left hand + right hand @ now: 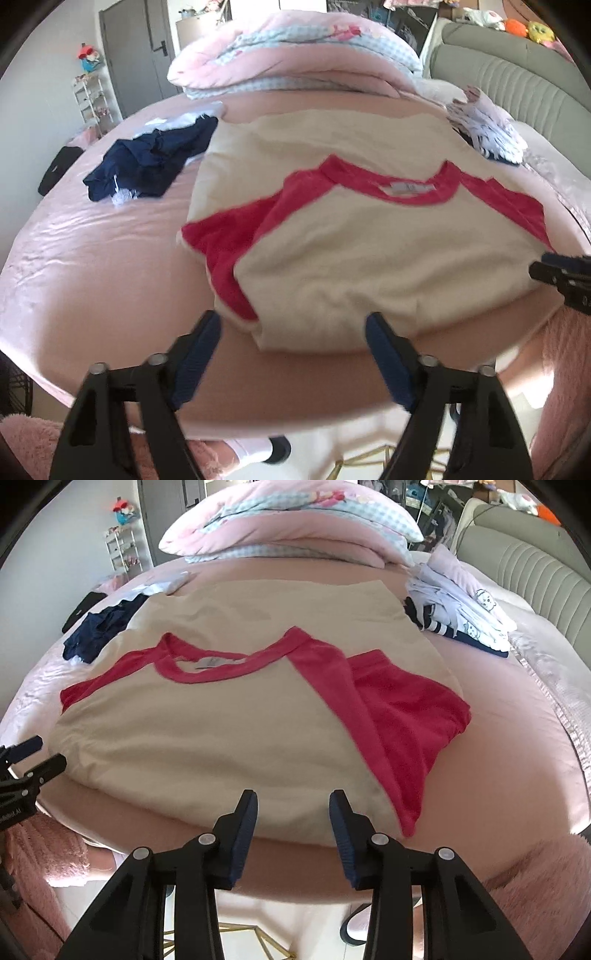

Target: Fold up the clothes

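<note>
A folded quilt (291, 524) (pink, with blue check) lies at the far side of the bed (517, 738); a grey headboard (535, 572) stands right, a door (136, 55) left.

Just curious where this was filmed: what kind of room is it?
Most likely a bedroom at home: a bed with a padded headboard, a folded quilt at its far end, and a shirt spread on it.

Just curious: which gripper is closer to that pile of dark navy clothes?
Left. The left gripper sits at the shirt's edge on the navy pile's side; the right gripper is across the shirt, farther away.
</note>
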The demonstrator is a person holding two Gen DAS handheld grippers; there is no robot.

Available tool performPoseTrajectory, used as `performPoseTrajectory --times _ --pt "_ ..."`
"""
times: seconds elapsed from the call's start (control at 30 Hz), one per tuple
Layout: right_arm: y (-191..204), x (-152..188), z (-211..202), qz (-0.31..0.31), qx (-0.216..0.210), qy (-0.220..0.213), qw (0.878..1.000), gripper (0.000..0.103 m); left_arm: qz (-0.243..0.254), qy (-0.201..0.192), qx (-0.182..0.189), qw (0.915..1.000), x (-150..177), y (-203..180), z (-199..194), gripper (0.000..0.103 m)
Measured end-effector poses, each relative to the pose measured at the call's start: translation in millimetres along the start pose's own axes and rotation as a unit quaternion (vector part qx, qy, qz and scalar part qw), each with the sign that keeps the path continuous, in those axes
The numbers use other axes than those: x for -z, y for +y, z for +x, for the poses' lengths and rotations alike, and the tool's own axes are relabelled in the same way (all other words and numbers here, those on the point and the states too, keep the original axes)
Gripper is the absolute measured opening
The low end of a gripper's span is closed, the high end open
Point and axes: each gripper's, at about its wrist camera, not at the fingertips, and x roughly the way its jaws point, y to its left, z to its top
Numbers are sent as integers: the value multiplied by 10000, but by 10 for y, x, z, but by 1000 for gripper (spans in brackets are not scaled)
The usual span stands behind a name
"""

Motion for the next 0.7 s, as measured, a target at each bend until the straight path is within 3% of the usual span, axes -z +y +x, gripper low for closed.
performPoseTrajectory --times 0.27,0.33,0.4,0.6,0.7 --pt "-194 95 3 415 137 174 9989 40 -377 418 67 9984 77 135 132 57" --pt "-178 96 4 350 203 174 9990 40 -559 505 3 9972 82 219 198 35" --pt "-123 92 3 208 354 165 9990 40 -761 500 6 9958 74 298 236 30" --pt "-52 52 -118 28 173 -37 9998 40 -877 82 302 9957 -50 344 140 29" --pt "165 8 -207 -376 -345 -117 9986 40 -857 -179 467 9951 -142 349 90 29"
